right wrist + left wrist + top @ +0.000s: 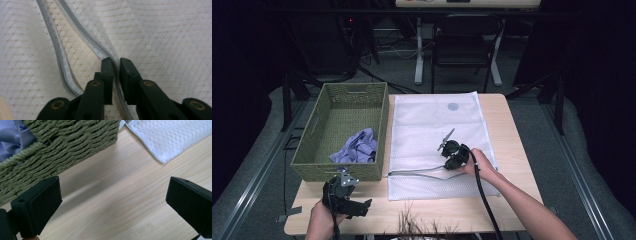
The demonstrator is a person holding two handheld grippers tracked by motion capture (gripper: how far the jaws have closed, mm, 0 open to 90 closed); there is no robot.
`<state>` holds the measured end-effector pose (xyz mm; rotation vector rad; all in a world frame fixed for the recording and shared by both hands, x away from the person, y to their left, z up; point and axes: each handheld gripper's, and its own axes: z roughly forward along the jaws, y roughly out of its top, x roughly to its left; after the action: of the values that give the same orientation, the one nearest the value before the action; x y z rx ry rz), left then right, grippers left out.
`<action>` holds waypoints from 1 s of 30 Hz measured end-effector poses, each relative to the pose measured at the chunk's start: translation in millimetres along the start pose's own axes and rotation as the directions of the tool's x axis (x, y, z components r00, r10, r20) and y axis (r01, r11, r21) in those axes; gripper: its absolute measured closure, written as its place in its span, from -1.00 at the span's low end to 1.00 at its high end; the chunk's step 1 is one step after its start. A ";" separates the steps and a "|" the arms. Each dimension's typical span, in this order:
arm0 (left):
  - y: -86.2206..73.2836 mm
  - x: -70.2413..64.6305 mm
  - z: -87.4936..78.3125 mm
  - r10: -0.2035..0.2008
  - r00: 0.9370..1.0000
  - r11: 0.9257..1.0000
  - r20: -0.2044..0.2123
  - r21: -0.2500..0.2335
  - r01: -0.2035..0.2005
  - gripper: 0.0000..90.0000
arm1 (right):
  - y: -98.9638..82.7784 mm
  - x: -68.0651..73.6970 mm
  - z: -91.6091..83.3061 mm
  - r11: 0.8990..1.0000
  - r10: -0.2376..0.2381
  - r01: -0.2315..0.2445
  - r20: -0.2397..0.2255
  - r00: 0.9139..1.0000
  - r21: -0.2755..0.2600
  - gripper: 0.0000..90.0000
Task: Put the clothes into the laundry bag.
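Right gripper (115, 65) pinching mesh bag's (432, 120) zipper edge (87, 40), running left-right across the desk (507, 120); zipper pull possibly hiding under jaws. Left gripper (112, 202) spread wide, holding nothing.

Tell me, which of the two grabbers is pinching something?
The right gripper: its jaws pinch the mesh bag's zipper edge. The left gripper gapes open over bare table.
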<state>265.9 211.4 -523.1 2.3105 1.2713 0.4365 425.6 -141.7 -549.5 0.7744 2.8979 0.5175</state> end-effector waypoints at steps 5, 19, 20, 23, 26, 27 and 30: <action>0.3 0.3 0.0 0.006 1.000 1.000 0.013 0.004 -0.006 -1.00 | -0.3 -1.5 -4.1 0.999 0.012 -0.011 0.019 1.000 -0.033 0.95; 0.3 -0.2 0.7 0.002 1.000 1.000 0.009 0.003 -0.002 -1.00 | -1.6 -4.2 1.9 1.000 0.016 -0.016 -0.009 1.000 -0.022 0.61; 0.4 -0.3 0.8 0.002 1.000 1.000 0.009 0.003 -0.002 -1.00 | -1.2 -4.4 2.0 1.000 0.014 -0.014 -0.014 1.000 -0.018 0.59; 0.7 0.1 0.8 0.003 1.000 1.000 0.017 0.006 -0.003 -1.00 | -0.9 -3.7 1.8 1.000 -0.001 0.001 -0.018 1.000 -0.011 0.59; 0.7 -0.3 1.0 0.005 1.000 1.000 0.009 0.003 -0.005 -1.00 | 3.5 -5.0 2.1 1.000 0.012 -0.012 -0.014 1.000 0.018 0.62; 0.5 -0.4 0.8 0.003 1.000 1.000 0.009 0.003 -0.003 -1.00 | 4.8 -5.3 2.0 1.000 0.006 -0.005 -0.018 1.000 0.031 0.63; 0.1 0.0 0.7 0.001 1.000 1.000 0.010 0.000 -0.001 -1.00 | 4.6 -5.1 2.0 0.999 0.011 -0.011 -0.016 1.000 0.030 0.74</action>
<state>266.3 211.2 -523.7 2.3104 1.2659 0.4241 432.5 -140.0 -549.7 0.7942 2.9242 0.4845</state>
